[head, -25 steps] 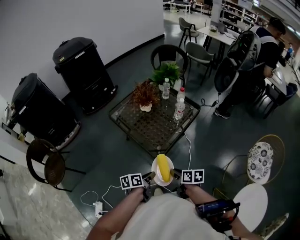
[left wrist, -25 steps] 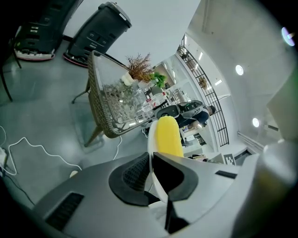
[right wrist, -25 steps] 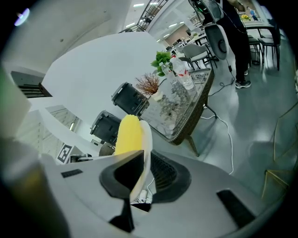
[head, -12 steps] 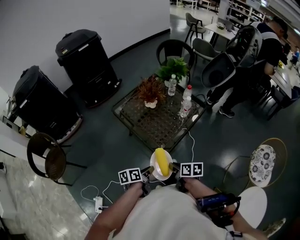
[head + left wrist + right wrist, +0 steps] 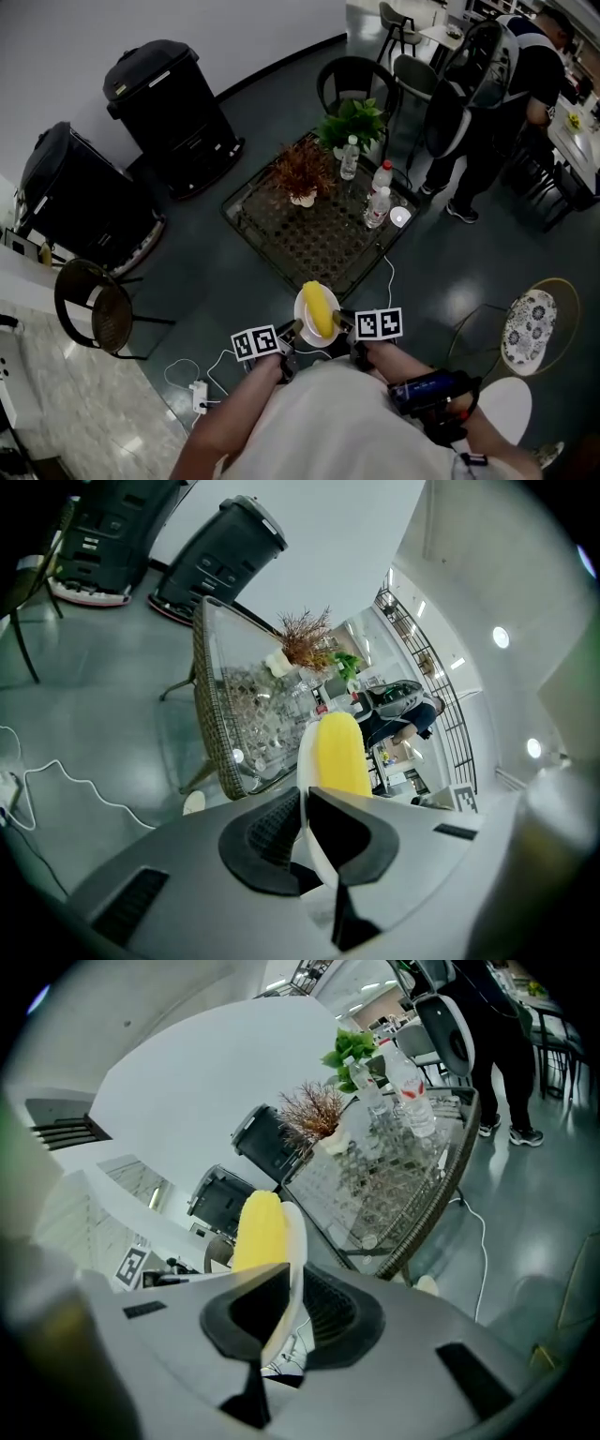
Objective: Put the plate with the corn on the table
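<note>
Head view shows us holding a white plate [image 5: 302, 328] with a yellow corn [image 5: 317, 309] lying on it. We hold the plate up in the air, on the near side of the glass worktop [image 5: 300, 242], not on it. Our left hand-held gripper [image 5: 294, 330] pinches the plate's left edge. Our right hand-held gripper [image 5: 343, 322] pinches its right edge. Both pairs of jaws are closed tight on the rim. A brown plant [image 5: 302, 173], a green plant [image 5: 354, 120] and some water bottles [image 5: 350, 157] stand on the far part of the worktop. Two black bins [image 5: 169, 103] stand far left, by the wall.
</note>
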Tool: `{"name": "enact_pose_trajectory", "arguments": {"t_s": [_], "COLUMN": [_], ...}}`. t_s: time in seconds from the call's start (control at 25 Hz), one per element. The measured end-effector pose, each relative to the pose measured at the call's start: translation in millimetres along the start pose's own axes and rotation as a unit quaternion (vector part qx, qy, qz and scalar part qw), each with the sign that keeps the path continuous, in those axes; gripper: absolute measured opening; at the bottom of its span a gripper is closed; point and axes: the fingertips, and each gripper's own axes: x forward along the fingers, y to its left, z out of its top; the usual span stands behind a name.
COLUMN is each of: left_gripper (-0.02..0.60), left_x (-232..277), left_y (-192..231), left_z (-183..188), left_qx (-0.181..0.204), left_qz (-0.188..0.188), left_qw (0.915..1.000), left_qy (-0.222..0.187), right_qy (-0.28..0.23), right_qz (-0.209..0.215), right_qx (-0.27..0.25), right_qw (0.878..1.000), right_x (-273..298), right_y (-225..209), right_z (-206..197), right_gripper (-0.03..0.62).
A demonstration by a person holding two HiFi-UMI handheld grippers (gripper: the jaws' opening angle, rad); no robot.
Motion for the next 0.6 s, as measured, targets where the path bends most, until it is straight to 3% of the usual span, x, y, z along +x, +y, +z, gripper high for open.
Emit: {"name": "enact_pose_trajectory", "arguments": {"t_s": [0.36, 0.6], "left_gripper": [0.032, 0.032], "left_x": [32.9, 54.9], "left_y": [8.6, 16.6], "left_z": [23.8, 62.0], "left_qx": [-0.014, 0.000], "left_qz": [0.027, 0.033], "left_qw": [0.9995, 0.9994], "left_qy": [0.004, -0.015], "right_qy": [0.031, 0.034], "right_qz": [0.003, 0.013], "right_qx": [-0.011, -0.022], "right_qw": [0.999, 0.999], "right_x": [20.9, 50.3], "right_y": [-25.0, -40.0], "right_z": [30.8, 65.5], "right_gripper": [0.054, 0.054]}}
